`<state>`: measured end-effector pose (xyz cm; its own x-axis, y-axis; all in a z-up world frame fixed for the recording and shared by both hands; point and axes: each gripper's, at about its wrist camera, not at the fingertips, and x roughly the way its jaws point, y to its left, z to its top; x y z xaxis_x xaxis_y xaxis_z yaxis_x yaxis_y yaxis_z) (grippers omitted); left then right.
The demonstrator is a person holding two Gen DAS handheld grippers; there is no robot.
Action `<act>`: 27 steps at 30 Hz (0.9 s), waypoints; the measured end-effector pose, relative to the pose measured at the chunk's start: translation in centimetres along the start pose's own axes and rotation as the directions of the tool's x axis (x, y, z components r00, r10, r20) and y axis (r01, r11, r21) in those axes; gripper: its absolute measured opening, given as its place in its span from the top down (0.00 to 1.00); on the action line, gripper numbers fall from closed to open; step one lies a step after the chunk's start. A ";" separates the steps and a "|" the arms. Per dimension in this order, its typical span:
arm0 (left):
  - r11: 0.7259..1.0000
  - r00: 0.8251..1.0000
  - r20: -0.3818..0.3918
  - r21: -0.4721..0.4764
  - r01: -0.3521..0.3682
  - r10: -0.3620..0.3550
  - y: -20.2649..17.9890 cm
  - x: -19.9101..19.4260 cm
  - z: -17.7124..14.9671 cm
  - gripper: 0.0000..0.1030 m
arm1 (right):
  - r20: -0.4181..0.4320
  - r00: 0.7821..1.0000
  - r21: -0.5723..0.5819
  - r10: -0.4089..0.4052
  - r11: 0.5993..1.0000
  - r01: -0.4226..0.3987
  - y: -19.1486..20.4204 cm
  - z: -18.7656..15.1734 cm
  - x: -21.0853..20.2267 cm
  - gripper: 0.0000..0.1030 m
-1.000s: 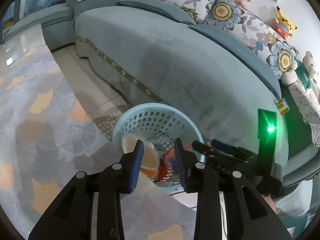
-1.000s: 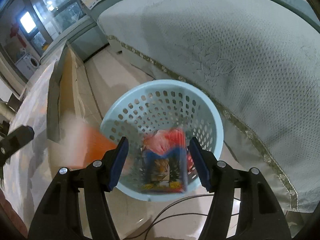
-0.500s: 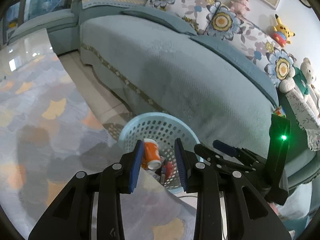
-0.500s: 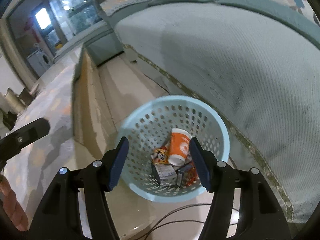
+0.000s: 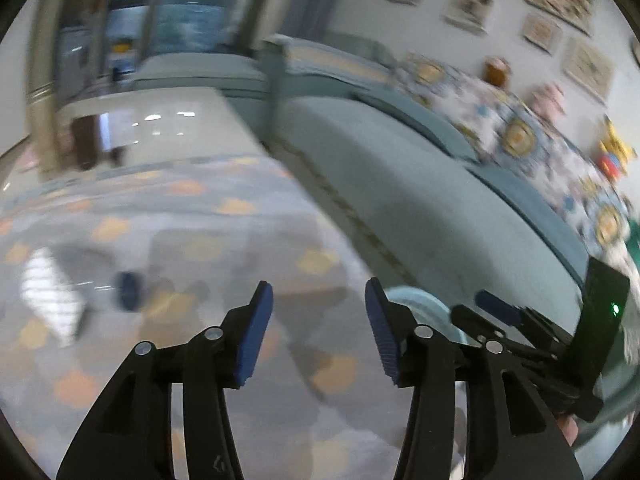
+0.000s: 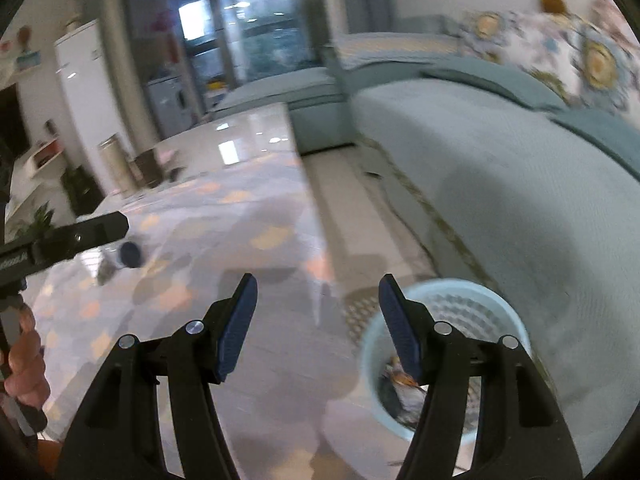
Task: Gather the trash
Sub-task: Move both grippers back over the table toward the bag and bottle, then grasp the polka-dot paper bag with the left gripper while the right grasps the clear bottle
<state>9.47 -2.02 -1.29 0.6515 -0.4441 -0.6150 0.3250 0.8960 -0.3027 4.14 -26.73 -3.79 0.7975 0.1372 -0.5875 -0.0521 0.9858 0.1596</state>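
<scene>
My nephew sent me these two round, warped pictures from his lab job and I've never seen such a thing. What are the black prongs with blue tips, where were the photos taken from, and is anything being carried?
There is no robot here. A person holds a two-finger grabbing tool in each hand, and each tool carries a wide-angle camera looking along its fingers, which is why the pictures look round and bent.

One picture looks past the left gripper; its jaws are opening and nothing is between them. The other looks past the right gripper, also open and empty. At that picture's left edge you can see the person's hand holding the other tool.

Below is a glossy patterned table with a small dark round object on it, too blurred to name. Beside the blue sofa stands a light blue basket with some trash inside.
</scene>
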 end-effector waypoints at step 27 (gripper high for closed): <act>0.857 0.986 0.021 -0.498 -0.132 0.164 23.1 0.3 -2.5 0.34 | -0.222 0.890 -0.278 0.399 0.849 -0.449 23.0 2.7 16.4 0.43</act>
<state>15.48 18.58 -10.27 0.7100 -0.2913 -0.6411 -0.1485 0.8280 -0.5407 17.63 -2.12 -7.56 0.5558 0.5364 -0.6351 -0.5696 0.8022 0.1791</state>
